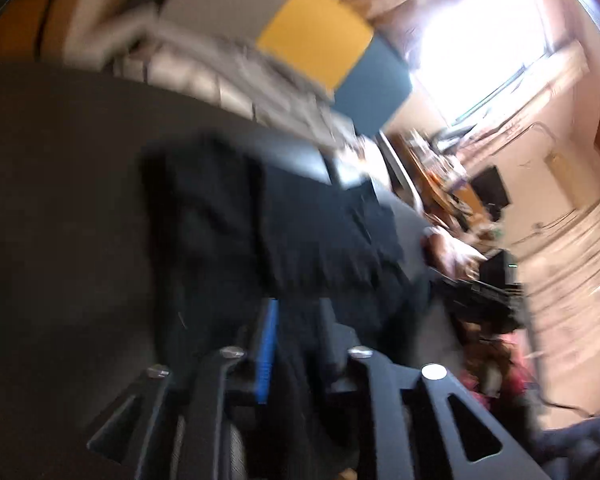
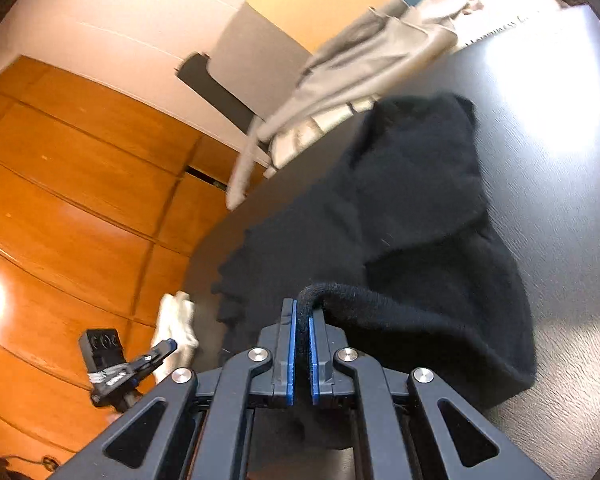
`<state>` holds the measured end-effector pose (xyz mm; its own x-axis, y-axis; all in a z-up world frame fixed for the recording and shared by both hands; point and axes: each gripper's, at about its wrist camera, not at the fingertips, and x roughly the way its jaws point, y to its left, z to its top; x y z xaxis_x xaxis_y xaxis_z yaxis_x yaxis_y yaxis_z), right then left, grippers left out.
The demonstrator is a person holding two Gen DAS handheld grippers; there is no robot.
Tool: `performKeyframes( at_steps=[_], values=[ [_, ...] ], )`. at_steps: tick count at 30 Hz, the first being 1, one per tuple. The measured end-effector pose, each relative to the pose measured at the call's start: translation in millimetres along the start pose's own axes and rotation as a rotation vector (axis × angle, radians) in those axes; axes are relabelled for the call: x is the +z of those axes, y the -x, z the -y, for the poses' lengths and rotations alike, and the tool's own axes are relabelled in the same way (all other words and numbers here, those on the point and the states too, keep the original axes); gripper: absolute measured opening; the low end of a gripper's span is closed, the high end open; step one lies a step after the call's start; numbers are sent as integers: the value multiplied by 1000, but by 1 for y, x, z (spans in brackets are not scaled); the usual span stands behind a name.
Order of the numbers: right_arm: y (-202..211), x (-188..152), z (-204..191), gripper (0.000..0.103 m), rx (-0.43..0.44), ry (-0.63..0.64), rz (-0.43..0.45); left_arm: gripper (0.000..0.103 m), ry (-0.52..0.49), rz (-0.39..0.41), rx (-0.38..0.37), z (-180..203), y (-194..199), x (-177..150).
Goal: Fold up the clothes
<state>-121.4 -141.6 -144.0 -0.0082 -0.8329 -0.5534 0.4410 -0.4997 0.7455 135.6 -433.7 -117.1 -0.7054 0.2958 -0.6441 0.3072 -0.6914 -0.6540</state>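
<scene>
Right hand-held gripper [image 2: 302, 320] low over grey surface [image 2: 560, 184], blue pads pinched tight on rolled hem of black garment [image 2: 416, 208]. Left hand-held gripper [image 1: 296, 332] blurred, tilted, black cloth between fingers; grip unclear. Garment heaped mid-surface. Grey clothes [image 2: 364, 68] piled at far edge.

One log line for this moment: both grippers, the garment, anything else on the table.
right gripper: shut on black garment edge | left gripper: shut on black garment, view blurred | dark table | beige clothes at far edge
</scene>
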Motion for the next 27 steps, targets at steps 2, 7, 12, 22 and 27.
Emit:
performKeyframes(
  at_steps=[2,7,12,22,27],
  values=[
    [-1,-7,11,6,0,-29,-5,26,36,-49,4,-14,-8,-11],
    [2,-20,30,6,-13,-69,-6,39,49,-138,-37,-17,-23,-44],
    [-1,-25,32,6,-17,-60,-17,40,52,-135,-31,-20,-28,-64],
    [5,-33,29,7,28,-72,-11,3,-23,-149,28,4,-44,-71],
    [18,-37,25,7,103,-85,4,4,80,-30,-219,0,-7,-78]
  ],
)
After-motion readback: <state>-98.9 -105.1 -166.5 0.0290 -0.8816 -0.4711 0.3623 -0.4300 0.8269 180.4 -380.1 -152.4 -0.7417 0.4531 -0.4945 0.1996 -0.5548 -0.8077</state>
